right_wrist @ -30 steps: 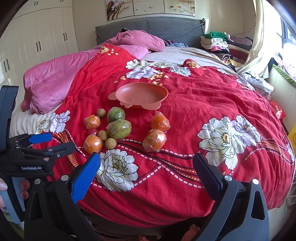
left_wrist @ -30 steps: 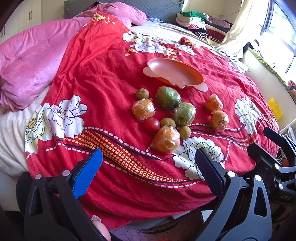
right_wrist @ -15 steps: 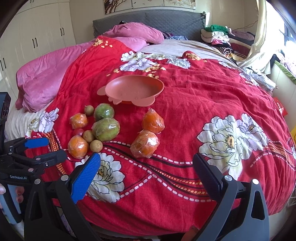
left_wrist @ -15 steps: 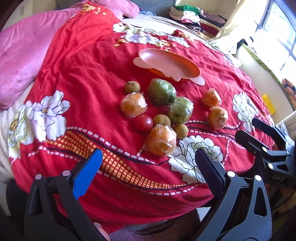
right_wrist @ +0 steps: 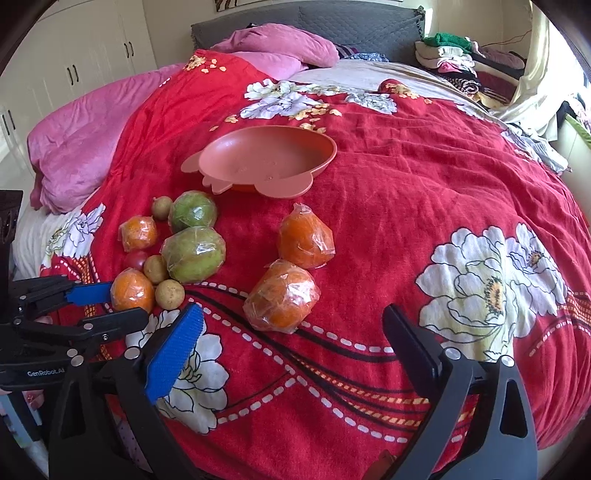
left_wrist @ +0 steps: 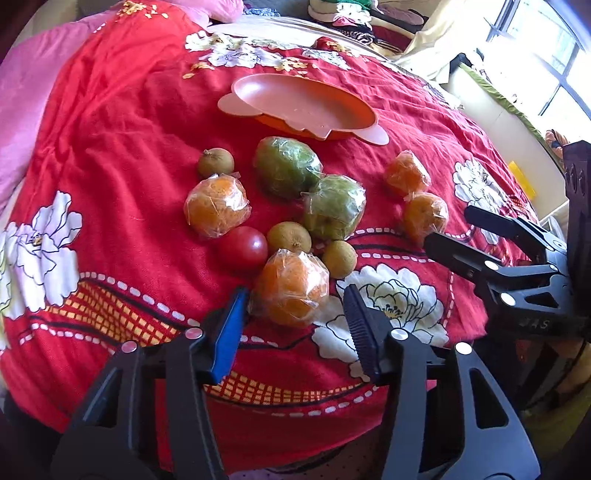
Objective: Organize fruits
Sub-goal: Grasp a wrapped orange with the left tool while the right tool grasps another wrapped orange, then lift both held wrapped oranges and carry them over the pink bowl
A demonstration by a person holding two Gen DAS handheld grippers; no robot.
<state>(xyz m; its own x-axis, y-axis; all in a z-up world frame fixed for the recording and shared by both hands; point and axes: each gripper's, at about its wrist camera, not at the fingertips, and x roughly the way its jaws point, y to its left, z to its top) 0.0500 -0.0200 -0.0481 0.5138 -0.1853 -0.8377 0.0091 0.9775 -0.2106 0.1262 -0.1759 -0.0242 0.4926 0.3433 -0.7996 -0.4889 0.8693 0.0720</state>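
Fruit lies loose on a red flowered bedspread in front of an empty pink plate (left_wrist: 303, 107) (right_wrist: 266, 155). My left gripper (left_wrist: 295, 293) has its jaws closing, with the nearest plastic-wrapped orange (left_wrist: 291, 291) (right_wrist: 133, 290) between the tips; the pads are still a little off it. My right gripper (right_wrist: 291, 314) stands wide with its jaws closing, and a second wrapped orange (right_wrist: 280, 299) (left_wrist: 424, 214) sits just ahead of the tips, untouched. Around them lie two green wrapped fruits (left_wrist: 286, 166), a tomato (left_wrist: 243, 247) and small brown fruits (left_wrist: 290, 236).
Two more wrapped oranges (left_wrist: 216, 205) (right_wrist: 304, 240) lie on either side of the heap. A pink quilt (right_wrist: 85, 147) is bunched at the left, pillows and a grey headboard (right_wrist: 332, 29) at the back, piled clothes (right_wrist: 472, 62) at the far right.
Both grippers have dropped and come closer to the fruit. The left jaws have narrowed sharply around the near orange. The right jaws have narrowed slightly.
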